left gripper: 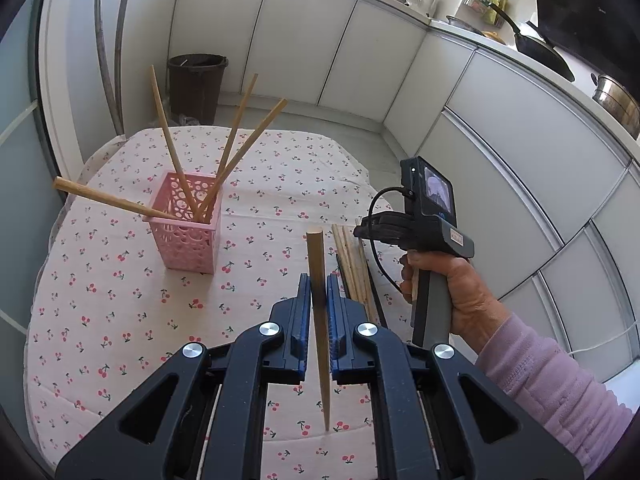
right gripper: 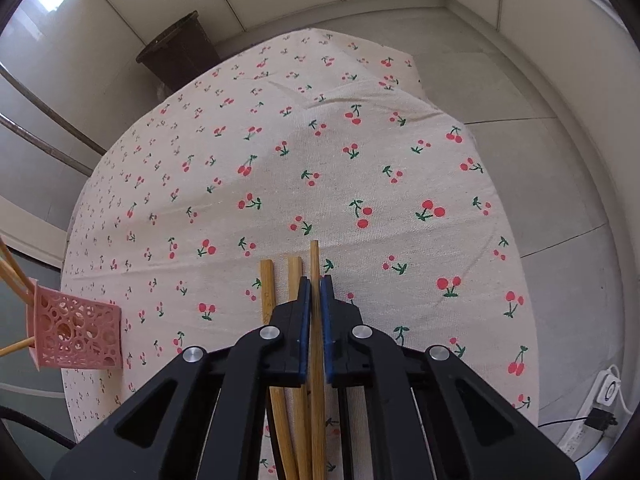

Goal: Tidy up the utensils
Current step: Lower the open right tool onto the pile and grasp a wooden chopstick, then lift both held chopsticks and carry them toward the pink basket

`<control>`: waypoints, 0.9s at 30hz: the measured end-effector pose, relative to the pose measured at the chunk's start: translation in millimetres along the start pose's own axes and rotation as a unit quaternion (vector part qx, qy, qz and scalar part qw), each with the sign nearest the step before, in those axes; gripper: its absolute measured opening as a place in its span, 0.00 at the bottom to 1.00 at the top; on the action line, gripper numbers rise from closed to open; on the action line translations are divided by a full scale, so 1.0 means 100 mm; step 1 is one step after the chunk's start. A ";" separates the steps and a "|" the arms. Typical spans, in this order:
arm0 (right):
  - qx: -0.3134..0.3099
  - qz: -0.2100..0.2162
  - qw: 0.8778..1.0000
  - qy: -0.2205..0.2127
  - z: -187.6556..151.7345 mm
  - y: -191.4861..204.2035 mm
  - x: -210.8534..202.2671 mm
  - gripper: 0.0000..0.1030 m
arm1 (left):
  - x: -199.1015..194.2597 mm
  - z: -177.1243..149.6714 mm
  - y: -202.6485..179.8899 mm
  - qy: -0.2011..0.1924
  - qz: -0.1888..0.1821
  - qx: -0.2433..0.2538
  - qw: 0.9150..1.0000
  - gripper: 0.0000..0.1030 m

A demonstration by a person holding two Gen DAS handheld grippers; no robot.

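Observation:
My left gripper (left gripper: 319, 280) is shut on one wooden chopstick (left gripper: 315, 254), held above the cloth with its thick end pointing away. Left of it stands a pink perforated basket (left gripper: 188, 236) with several chopsticks (left gripper: 224, 148) leaning out of it. My right gripper (right gripper: 315, 280) is shut on the rightmost chopstick (right gripper: 315, 256) of a small pile. Two more chopsticks (right gripper: 266, 280) lie beside it on the left. In the left wrist view a hand in a lilac sleeve holds the right gripper (left gripper: 360, 233) over that pile (left gripper: 352, 264). The basket (right gripper: 76, 332) is far left in the right wrist view.
A cherry-print cloth (right gripper: 360, 152) covers the round table. A dark bin (left gripper: 196, 84) stands on the floor behind it. White cabinets with pans on the counter (left gripper: 540, 48) run along the right. A power strip (right gripper: 608, 392) lies on the floor at the right.

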State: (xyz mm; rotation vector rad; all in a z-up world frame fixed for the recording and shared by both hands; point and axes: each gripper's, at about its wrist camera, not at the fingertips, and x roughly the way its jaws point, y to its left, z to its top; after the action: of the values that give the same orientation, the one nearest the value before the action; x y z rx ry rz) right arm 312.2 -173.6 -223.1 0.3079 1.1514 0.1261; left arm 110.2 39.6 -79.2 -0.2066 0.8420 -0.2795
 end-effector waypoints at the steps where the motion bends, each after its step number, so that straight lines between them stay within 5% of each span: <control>1: -0.010 0.002 1.000 -0.011 -0.01 0.05 -0.11 0.05 | -0.03 0.01 -0.01 -0.004 -0.002 0.002 1.000 0.07; 19: -0.075 0.106 0.981 -0.146 -0.68 0.38 -2.04 0.05 | -0.45 0.02 0.05 -0.056 -0.022 0.001 0.998 0.00; 23: -0.072 0.114 0.977 -0.164 -0.74 0.38 -2.21 0.05 | 0.01 0.00 0.29 0.046 0.008 -0.047 0.998 0.01; 25: -0.069 0.121 0.976 -0.168 -0.73 0.35 -2.27 0.05 | 0.44 -0.10 0.46 0.126 0.046 -0.072 0.988 0.02; 27: -0.062 0.124 0.976 -0.169 -0.72 0.31 -2.29 0.05 | 0.77 -0.18 0.54 0.159 0.082 -0.088 0.980 0.05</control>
State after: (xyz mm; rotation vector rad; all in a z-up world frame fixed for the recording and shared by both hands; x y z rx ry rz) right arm 156.0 -190.0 -39.3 0.3466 0.7603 0.3515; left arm 154.2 64.1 -160.3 -0.2605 1.1969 -0.0822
